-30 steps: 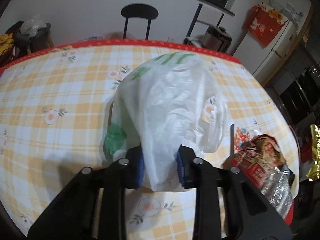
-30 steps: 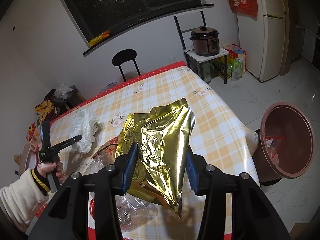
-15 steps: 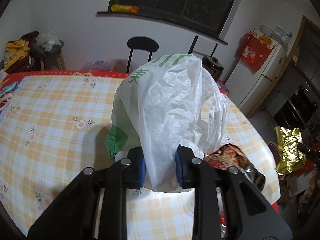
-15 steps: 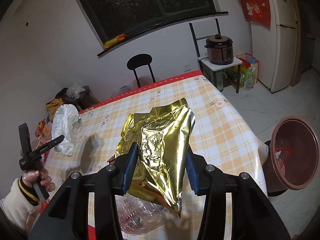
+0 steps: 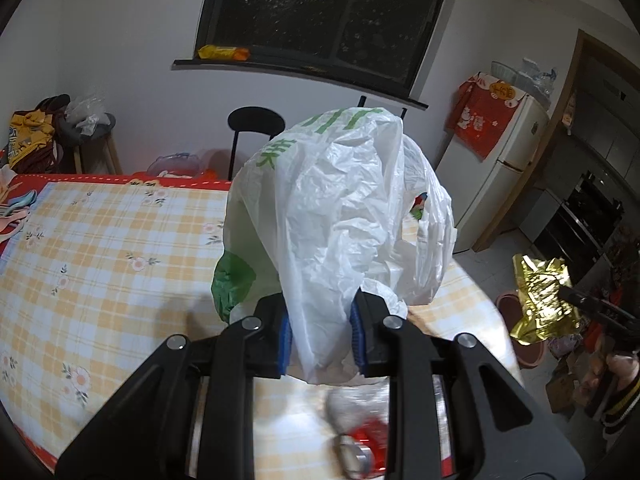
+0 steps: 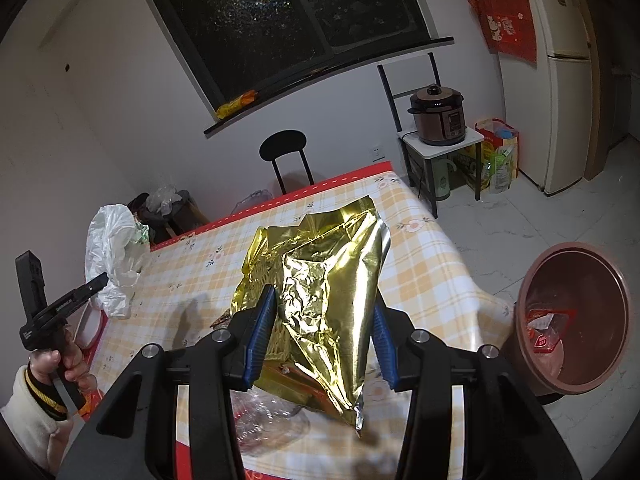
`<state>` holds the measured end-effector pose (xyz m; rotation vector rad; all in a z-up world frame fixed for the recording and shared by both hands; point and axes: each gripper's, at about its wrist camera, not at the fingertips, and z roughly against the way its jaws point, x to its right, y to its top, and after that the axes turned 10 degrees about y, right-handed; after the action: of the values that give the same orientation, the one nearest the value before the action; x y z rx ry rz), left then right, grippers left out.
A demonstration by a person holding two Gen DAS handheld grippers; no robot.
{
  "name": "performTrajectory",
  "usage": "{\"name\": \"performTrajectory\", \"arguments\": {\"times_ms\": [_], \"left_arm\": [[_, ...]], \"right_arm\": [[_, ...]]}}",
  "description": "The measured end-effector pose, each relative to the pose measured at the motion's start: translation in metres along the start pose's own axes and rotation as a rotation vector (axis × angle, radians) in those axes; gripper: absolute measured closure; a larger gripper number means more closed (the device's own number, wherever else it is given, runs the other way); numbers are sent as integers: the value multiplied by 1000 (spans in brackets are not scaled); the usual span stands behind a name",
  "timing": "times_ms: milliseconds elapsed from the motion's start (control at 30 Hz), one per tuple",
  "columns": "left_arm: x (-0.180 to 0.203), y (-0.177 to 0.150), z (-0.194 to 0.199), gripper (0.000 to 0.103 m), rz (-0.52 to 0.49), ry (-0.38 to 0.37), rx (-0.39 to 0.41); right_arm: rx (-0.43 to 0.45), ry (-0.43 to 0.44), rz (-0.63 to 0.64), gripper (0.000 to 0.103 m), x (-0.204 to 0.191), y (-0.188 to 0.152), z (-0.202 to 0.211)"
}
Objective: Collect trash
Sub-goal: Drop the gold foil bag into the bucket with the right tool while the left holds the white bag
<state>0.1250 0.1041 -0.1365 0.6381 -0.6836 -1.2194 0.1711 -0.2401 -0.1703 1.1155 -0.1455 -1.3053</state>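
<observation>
Two grippers each hold a piece of trash above the table (image 6: 424, 264) with the yellow checked cloth: the left gripper (image 5: 320, 330) has its blue pads pinched tight on a crumpled white plastic bag (image 5: 344, 216), and the right gripper (image 6: 322, 330) is clamped on a gold foil bag (image 6: 320, 288) that hangs between its fingers. A brown bin (image 6: 576, 316) stands on the floor just beside the table's corner, with a red wrapper (image 6: 546, 328) lying inside it.

Both wrist views looking down over the checked table (image 5: 100, 248) toward the window (image 6: 280, 12) wall, close up; sharing table, chair (image 6: 285, 148).
</observation>
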Motion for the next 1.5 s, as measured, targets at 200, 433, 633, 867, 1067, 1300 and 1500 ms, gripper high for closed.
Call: {"name": "performTrajectory", "arguments": {"times_ms": [200, 433, 633, 867, 1067, 1300, 1500], "left_arm": [[69, -7, 24, 77, 21, 9, 19], [161, -20, 36, 77, 9, -27, 26], [220, -33, 33, 77, -4, -42, 3], [265, -42, 29, 77, -14, -41, -18], [285, -42, 30, 77, -32, -33, -26], [297, -41, 28, 77, -50, -30, -37], [307, -42, 20, 77, -66, -50, -49]], "right_arm": [[25, -9, -16, 58, 65, 11, 49], [61, -130, -65, 58, 173, 22, 109], [28, -220, -94, 58, 238, 17, 120], [-37, -244, -131, 57, 284, 9, 106], [-67, -225, -154, 57, 299, 1, 95], [-72, -214, -168, 48, 304, 4, 84], [-36, -214, -153, 37, 303, 13, 97]]}}
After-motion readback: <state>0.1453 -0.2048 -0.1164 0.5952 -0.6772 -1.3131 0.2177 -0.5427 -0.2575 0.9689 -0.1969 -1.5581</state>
